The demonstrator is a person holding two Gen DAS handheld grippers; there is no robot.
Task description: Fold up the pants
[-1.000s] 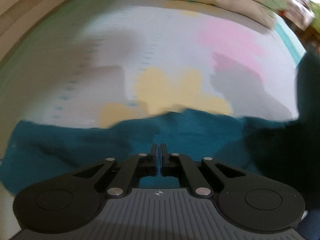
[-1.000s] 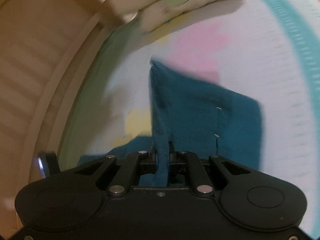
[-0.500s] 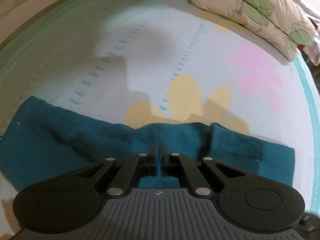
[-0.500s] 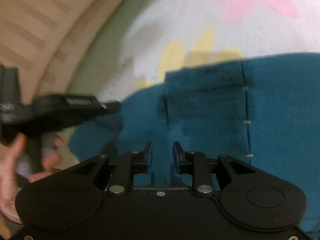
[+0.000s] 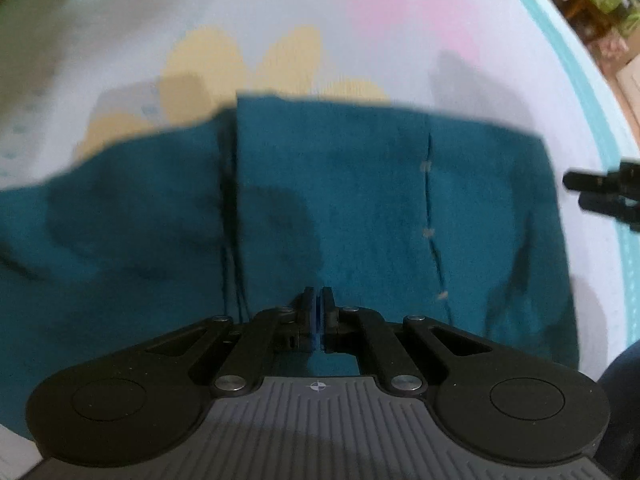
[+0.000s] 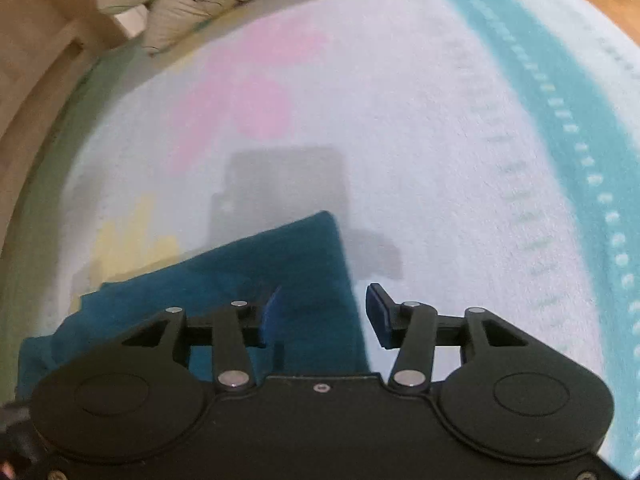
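- Pants (image 5: pixel 360 208) flat on flowered bedspread (image 6: pixel 400 120), one part doubled over, edges near aligned (fold looks laid).
- Left gripper (image 5: pixel 318 312) pressed closed low over teal cloth, nothing visibly pinched.
- Right gripper (image 6: pixel 324 312) jaws opening at pants' edge, cloth between, unpressed, probably releasing.

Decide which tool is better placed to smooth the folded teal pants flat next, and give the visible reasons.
Probably the left tool: it is shut and sits over the middle of the pants. The right tool is opening at the pants' edge, one finger off the fabric.
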